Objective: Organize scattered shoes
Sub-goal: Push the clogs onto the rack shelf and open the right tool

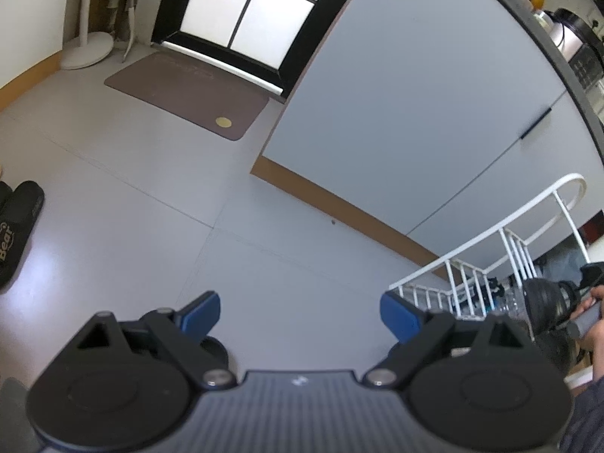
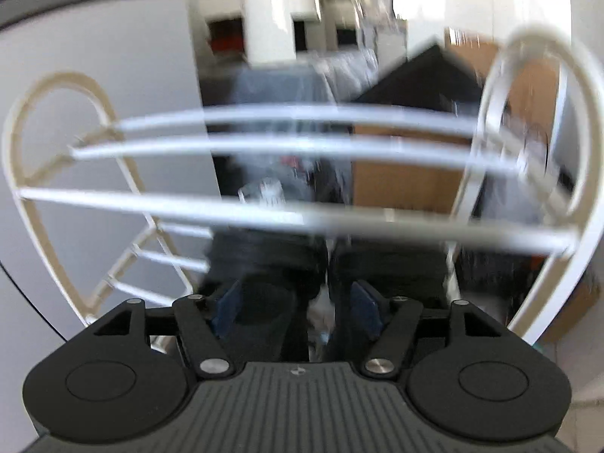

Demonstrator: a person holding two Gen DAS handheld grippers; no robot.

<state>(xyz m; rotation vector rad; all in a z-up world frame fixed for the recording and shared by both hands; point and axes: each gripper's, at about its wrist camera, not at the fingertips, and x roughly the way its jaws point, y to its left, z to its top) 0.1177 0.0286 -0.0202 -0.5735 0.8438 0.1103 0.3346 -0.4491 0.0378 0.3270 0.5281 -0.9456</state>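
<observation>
- My left wrist camera looks down at the floor point(image 1: 124, 204), doorway mat point(image 1: 188, 94) far off at eleven o'clock.
- My right wrist camera sits close against the white rack point(image 2: 287, 211), blurred.
- Both share that rack, at three o'clock on the left.

The floor point(image 1: 124, 196) was pale grey, glossy enough to catch a soft sheen, with thin seams crossing it. A brown mat point(image 1: 188, 90) with a small yellow disc lay before a black-framed glass door point(image 1: 241, 11) that glowed white with daylight. Beside the door stood a white round-based stand point(image 1: 85, 43) against a white wall with a tan skirting. A large grey cabinet point(image 1: 407, 105) with a wood-toned plinth and a dark slot handle filled the right side. Appliances sat on a dark counter point(image 1: 543, 37) above it.
</observation>
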